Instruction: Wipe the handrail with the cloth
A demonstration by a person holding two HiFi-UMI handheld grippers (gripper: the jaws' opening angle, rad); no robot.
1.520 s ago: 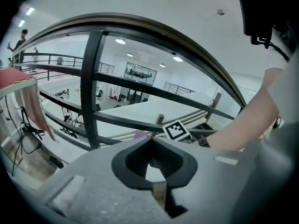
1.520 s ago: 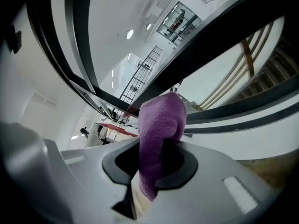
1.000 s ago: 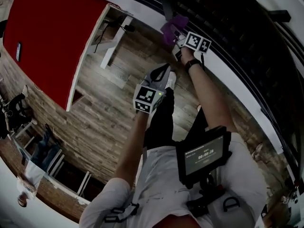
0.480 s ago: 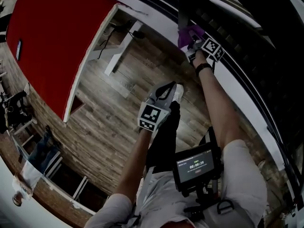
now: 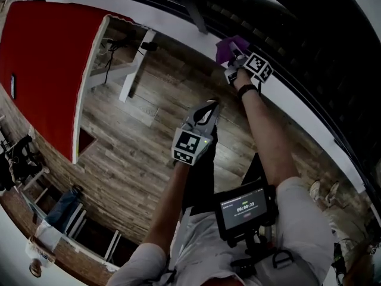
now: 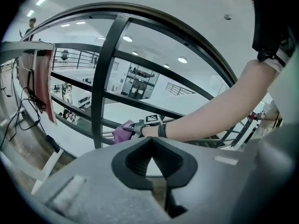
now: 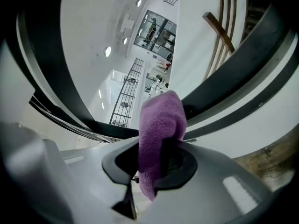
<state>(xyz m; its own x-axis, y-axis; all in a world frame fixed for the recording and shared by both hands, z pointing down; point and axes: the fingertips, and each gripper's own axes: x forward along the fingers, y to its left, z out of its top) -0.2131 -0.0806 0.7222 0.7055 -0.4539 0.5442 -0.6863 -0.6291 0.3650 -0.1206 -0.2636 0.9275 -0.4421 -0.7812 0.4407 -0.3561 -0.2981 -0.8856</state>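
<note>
Right gripper (image 7: 156,158) is clamping the cloth (image 7: 161,120): its jaws are closing narrowly on a purple fold that is standing up out of them and hanging a little below. The upper end of the cloth is pressing against the dark handrail (image 7: 243,73), which is crossing that view on a slant. Left gripper (image 6: 152,161) is holding nothing; its jaws are meeting at the tips, and it is hanging in the air apart from the railing.

Head view is showing what the gripper views are not: the person's right arm is reaching out straight to the rail while the left arm is staying bent close to the body, above a wood floor (image 5: 149,142) and beside a red panel (image 5: 47,58). A lit screen (image 5: 244,207) is sitting at the person's chest.

Left gripper view alone is showing the railing side-on: the cloth is lying against a bar just beside a black post (image 6: 100,92), with several further bars running above it. A dark band (image 6: 162,130) is circling the right wrist.
</note>
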